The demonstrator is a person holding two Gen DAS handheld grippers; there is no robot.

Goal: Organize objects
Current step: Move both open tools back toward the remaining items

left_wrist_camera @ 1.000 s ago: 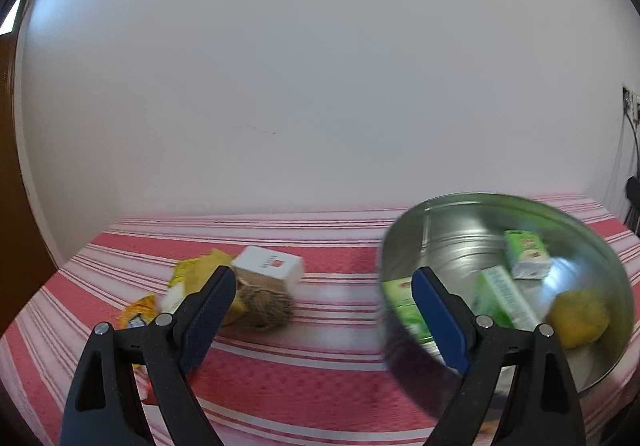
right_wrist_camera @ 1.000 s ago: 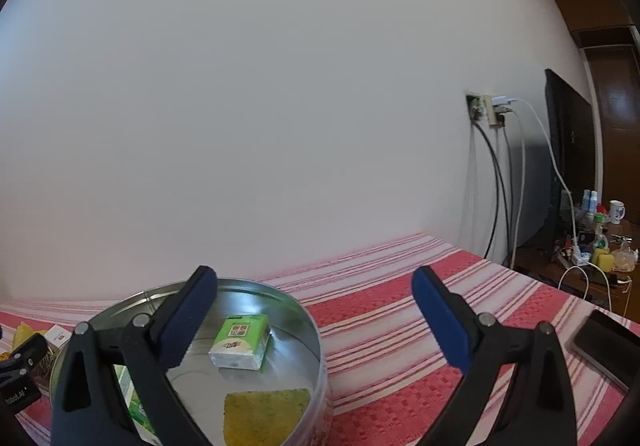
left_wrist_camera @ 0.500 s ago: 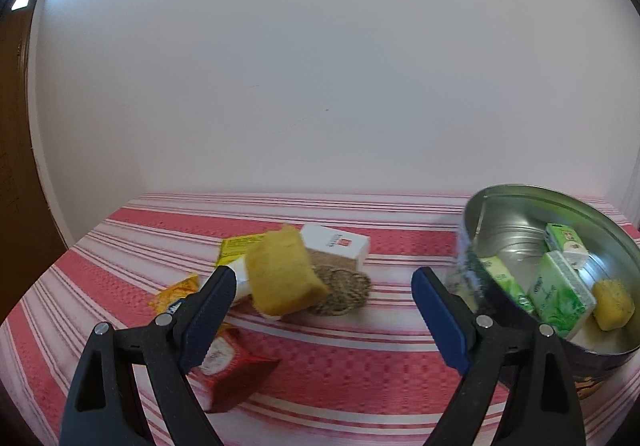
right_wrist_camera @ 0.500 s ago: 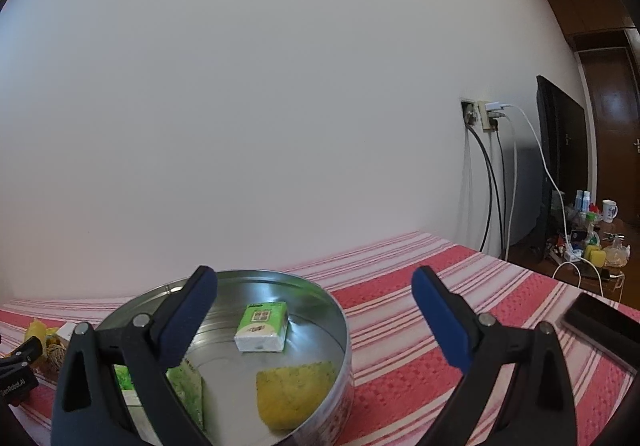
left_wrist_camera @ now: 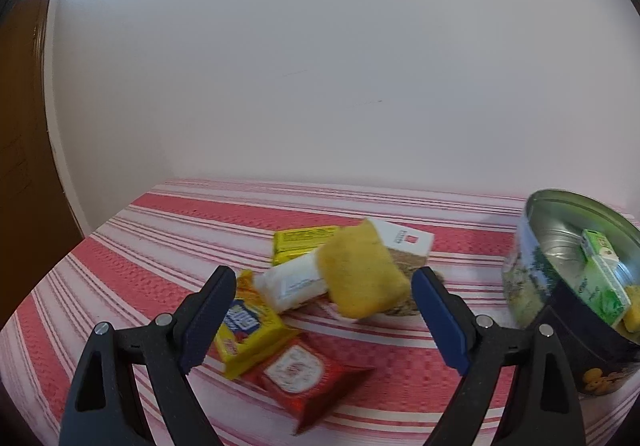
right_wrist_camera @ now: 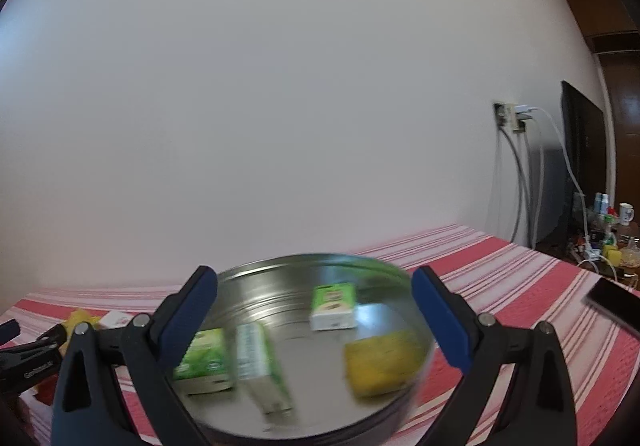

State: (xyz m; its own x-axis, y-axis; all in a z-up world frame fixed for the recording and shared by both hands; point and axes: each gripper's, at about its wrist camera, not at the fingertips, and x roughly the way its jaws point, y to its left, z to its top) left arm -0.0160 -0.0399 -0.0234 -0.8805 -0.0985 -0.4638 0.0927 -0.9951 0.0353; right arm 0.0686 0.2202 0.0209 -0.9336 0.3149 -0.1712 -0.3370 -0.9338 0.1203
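Left wrist view: left gripper (left_wrist_camera: 320, 320) jaws spread wide, nothing between the pads. Pile of loose items on the striped cloth (left_wrist_camera: 168, 238), read left to right against the jaws: yellow snack packet (left_wrist_camera: 250, 328) touching the inside of the left jaw; red packet (left_wrist_camera: 308, 376) low between the jaws; white wrapped bar (left_wrist_camera: 292, 284) and yellow sponge (left_wrist_camera: 362, 274) between the jaws, ahead of the tips; yellow box (left_wrist_camera: 304, 244) and white box (left_wrist_camera: 404, 240) beyond; metal tin (left_wrist_camera: 560, 230) outside the right jaw, well to the right.

Judgement: step in hand is picking the next item for the tin. The sponge sits on top and looks easiest. Centre the jaws on its short sides, come down clear of the bar beneath, close gently since it will compress.

Right wrist view: right gripper (right_wrist_camera: 314, 320) released, empty. Tin rim (right_wrist_camera: 304, 260) spans between its jaws; inside, left to right, green pack (right_wrist_camera: 204, 360), green carton (right_wrist_camera: 260, 366), small green-white box (right_wrist_camera: 334, 306), second sponge (right_wrist_camera: 382, 364). Frame blurred.
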